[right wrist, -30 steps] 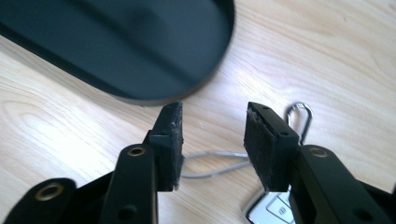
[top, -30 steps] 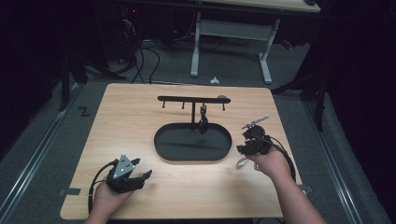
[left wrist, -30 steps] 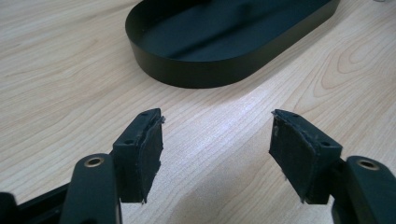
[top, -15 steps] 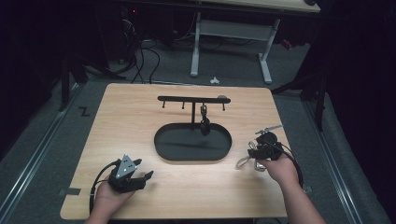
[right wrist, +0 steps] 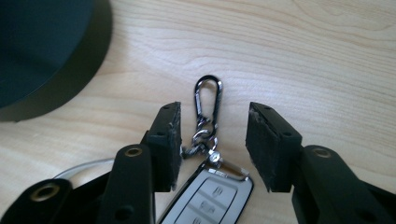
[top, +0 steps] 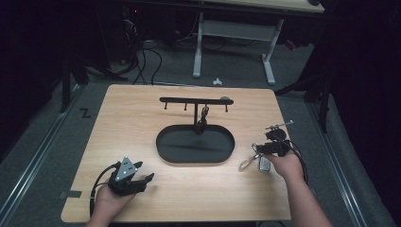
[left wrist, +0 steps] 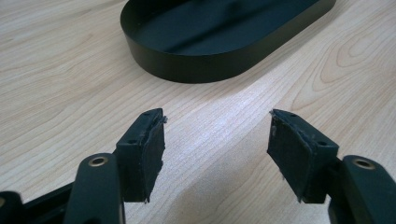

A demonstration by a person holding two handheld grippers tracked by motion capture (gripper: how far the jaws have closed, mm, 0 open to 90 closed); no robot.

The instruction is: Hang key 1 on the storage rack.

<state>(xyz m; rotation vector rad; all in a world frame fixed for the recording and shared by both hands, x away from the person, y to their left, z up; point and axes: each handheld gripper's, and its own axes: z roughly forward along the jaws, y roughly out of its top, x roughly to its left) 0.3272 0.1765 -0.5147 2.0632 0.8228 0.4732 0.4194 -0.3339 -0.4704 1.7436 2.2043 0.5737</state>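
Right gripper (right wrist: 212, 140) low over the wooden table (top: 142, 127) at the right, jaws parted on either side of a key fob (right wrist: 210, 196) and its small chain, gripping nothing. Silver carabiner (right wrist: 207, 96) flat on the wood just beyond the pads. Black oval tray (top: 195, 144) at mid-table, its rim at far left in the right gripper view. Left gripper (left wrist: 217, 140) near the left front edge, jaws wide apart and empty, tray just beyond.
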